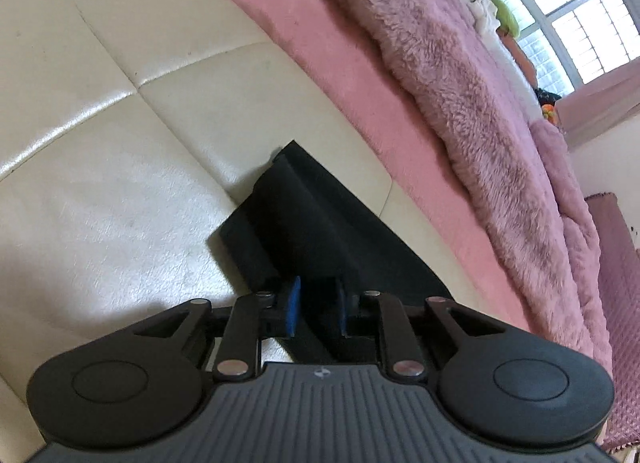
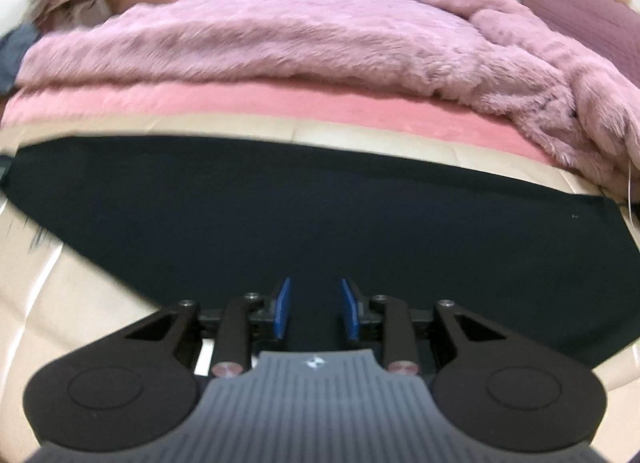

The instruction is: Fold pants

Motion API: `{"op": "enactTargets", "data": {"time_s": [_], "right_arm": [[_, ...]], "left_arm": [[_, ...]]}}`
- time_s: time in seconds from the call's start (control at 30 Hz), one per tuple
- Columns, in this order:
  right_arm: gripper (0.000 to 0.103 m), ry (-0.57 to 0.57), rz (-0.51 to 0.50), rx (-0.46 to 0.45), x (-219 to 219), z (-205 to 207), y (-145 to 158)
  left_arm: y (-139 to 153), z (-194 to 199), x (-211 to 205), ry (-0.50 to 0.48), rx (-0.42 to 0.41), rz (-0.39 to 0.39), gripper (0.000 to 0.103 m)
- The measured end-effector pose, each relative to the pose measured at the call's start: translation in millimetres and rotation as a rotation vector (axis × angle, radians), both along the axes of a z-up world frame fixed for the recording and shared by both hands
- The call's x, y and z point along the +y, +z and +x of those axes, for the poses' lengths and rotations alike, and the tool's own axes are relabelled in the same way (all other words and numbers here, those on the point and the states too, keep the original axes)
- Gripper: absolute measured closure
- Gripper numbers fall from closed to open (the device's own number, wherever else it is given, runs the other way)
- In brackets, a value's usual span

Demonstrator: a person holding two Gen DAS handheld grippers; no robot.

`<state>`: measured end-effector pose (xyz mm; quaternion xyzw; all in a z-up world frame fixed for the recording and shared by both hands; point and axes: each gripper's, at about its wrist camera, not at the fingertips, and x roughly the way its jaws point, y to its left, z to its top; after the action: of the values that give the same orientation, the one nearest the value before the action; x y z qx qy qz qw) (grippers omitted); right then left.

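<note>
Partly, the black pants [image 1: 304, 223] were hidden behind the left gripper [image 1: 318, 309] in the left wrist view; their near end was cut off by the gripper's body; a fold ridge was seen running along the cloth. Between the blue pads [image 1: 294, 303] a strip of the dark cloth was seen, but whether it was pinched could not be told; the jaws were set narrow, with a small gap. In the right wrist view the picture was blurred; the pants [image 2: 320, 207] were spread flat and wide on the cream cushion [image 2: 60, 303]; the right gripper [image 2: 316, 309] was held over them with its pads [image 2: 282, 307] a little apart, and a grip on the cloth could not be made out. Beside the pants a pink sheet [image 1: 320, 63] was laid, and a fluffy pink blanket [image 1: 460, 83] was heaped on it. The cream cushion [image 1: 100, 143] was shiny and stitched in squares. Farther off, a bright window [image 1: 580, 3] with bars was seen.
</note>
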<state>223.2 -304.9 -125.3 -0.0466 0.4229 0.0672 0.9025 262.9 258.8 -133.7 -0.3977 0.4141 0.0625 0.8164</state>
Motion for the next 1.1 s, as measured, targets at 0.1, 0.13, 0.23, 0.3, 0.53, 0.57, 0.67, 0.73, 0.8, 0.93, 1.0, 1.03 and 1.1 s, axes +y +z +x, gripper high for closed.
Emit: {"op": "enactTargets", "data": {"time_s": [0.1, 0.13, 0.23, 0.3, 0.53, 0.57, 0.67, 0.73, 0.8, 0.93, 1.0, 1.03, 1.1], "right_arm": [[0.078, 0.057, -0.044, 0.037, 2, -14, -1], [0.078, 0.076, -0.065, 0.046, 5, -19, -2], [0.073, 0.147, -0.152, 0.061, 15, -27, -9], [0.073, 0.194, -0.203, 0.060, 22, -29, -12], [0.074, 0.199, -0.238, 0.083, 23, -20, -20], [0.074, 0.189, -0.231, 0.088, 22, -19, -21], [0.074, 0.165, -0.208, 0.104, 18, -15, -23], [0.074, 0.156, -0.199, 0.107, 17, -14, -23], [0.074, 0.157, -0.202, 0.107, 18, -15, -22], [0.074, 0.151, -0.158, 0.084, 19, -13, -14], [0.074, 0.137, -0.128, 0.064, 21, -8, -10], [0.074, 0.130, -0.113, 0.059, 22, -4, -9], [0.074, 0.118, -0.091, 0.054, 25, 3, -9]], "left_arm": [[-1, 1, -3, 0.001, 0.006, 0.011, 0.088], [0, 2, -5, -0.003, 0.011, 0.024, 0.091], [4, 6, -13, -0.023, 0.016, 0.087, 0.102], [10, 6, -16, -0.040, 0.008, 0.126, 0.103], [46, 5, -31, -0.085, 0.083, 0.293, 0.103], [42, 9, -33, -0.096, 0.106, 0.321, 0.103], [24, 14, -28, -0.073, 0.216, 0.434, 0.103], [17, 8, -15, -0.043, 0.194, 0.358, 0.102], [16, -3, -3, -0.007, 0.155, 0.272, 0.099], [10, -23, 15, 0.073, 0.079, 0.086, 0.076], [6, -28, 19, 0.123, 0.050, 0.021, 0.063], [3, -30, 19, 0.142, 0.038, -0.004, 0.062], [-4, -31, 20, 0.176, 0.022, -0.055, 0.059]]}}
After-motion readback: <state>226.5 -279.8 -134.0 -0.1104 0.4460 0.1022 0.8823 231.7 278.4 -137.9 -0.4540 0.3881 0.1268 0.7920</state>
